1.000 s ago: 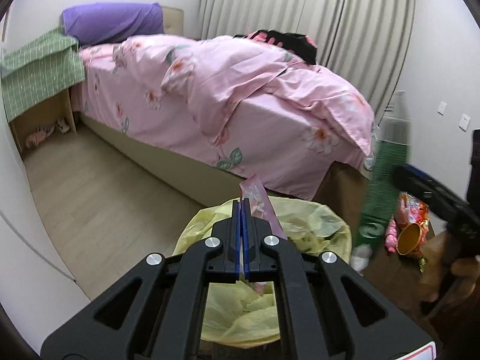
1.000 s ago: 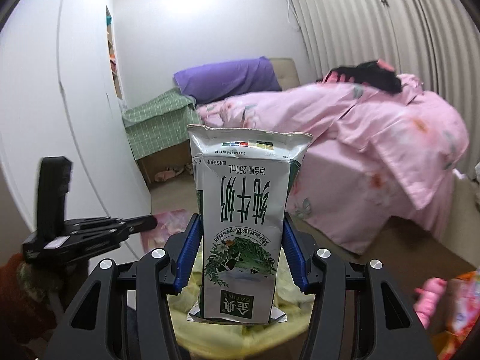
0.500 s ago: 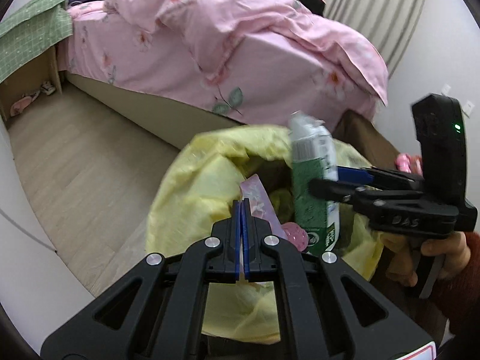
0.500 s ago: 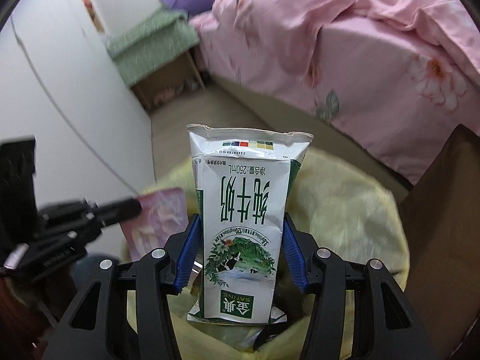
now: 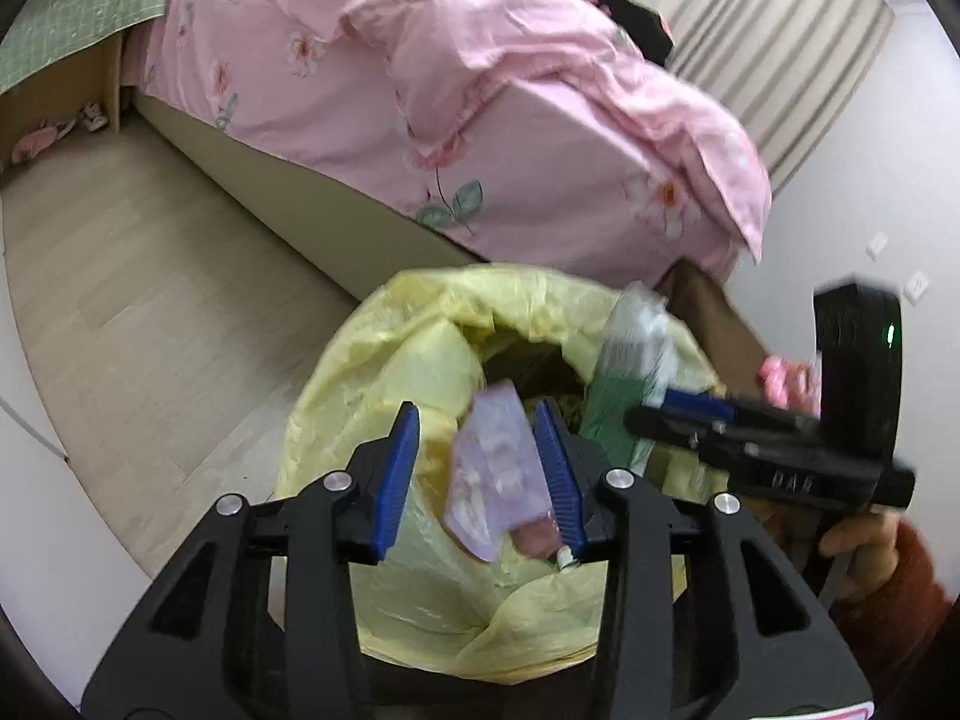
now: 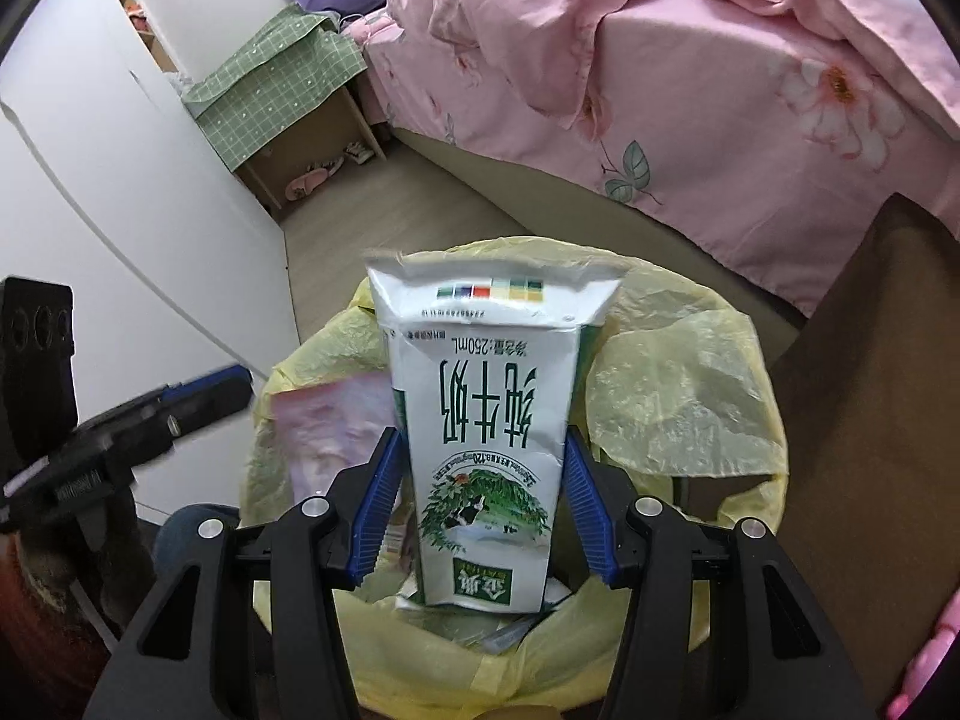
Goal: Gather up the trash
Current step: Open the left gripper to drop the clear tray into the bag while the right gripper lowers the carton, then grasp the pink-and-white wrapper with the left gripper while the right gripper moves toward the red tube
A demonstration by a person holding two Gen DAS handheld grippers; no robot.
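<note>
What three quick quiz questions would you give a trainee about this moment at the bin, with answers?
1. True or false: the left gripper has its jaws spread apart.
2. What does the right gripper hold? A) milk carton B) slipper C) pillow
3. Fill in: both grippers are above the ____ bin bag.

Key: 1 true, with the pink wrapper loose between the jaws; 2 A; 3 yellow.
</note>
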